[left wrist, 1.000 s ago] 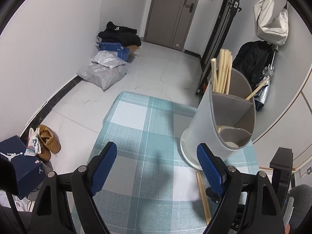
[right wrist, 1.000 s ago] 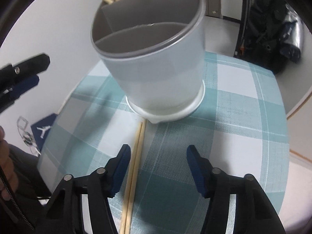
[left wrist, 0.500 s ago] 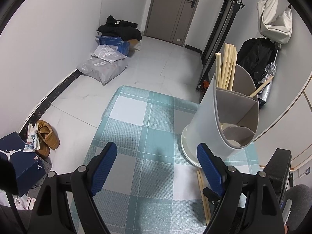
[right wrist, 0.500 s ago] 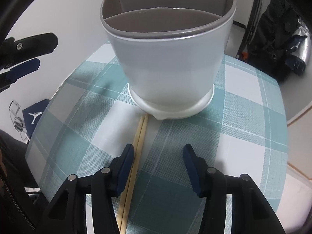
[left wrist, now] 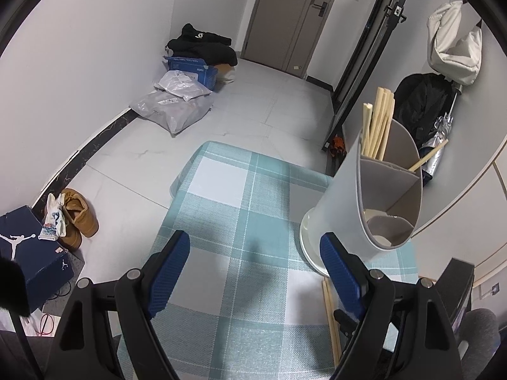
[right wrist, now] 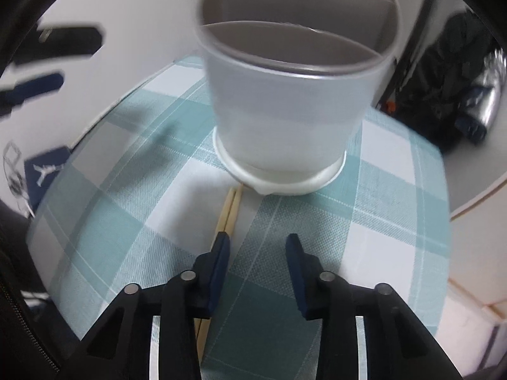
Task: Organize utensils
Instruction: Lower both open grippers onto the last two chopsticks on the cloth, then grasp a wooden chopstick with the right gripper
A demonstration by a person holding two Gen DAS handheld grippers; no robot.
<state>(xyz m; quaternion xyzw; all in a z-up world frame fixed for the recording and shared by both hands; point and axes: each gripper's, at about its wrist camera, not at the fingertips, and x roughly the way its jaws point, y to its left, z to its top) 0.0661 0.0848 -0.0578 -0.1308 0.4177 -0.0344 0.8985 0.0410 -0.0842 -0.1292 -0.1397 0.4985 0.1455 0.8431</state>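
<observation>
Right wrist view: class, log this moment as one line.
right gripper closing, nothing clamped | chopsticks beside left finger, on table | holder upright

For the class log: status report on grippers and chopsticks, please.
Left gripper open, idle. Right gripper closing, nothing gripped. Chopsticks flat beside holder. Nothing blocking.

Black tool (right wrist: pixel 257 250), blue pads (right wrist: pixel 221 262), silver screws.

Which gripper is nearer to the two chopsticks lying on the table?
Right. The right gripper, jaws closing, has one pad at the chopsticks, none between. The left gripper hangs open beside them.
</observation>
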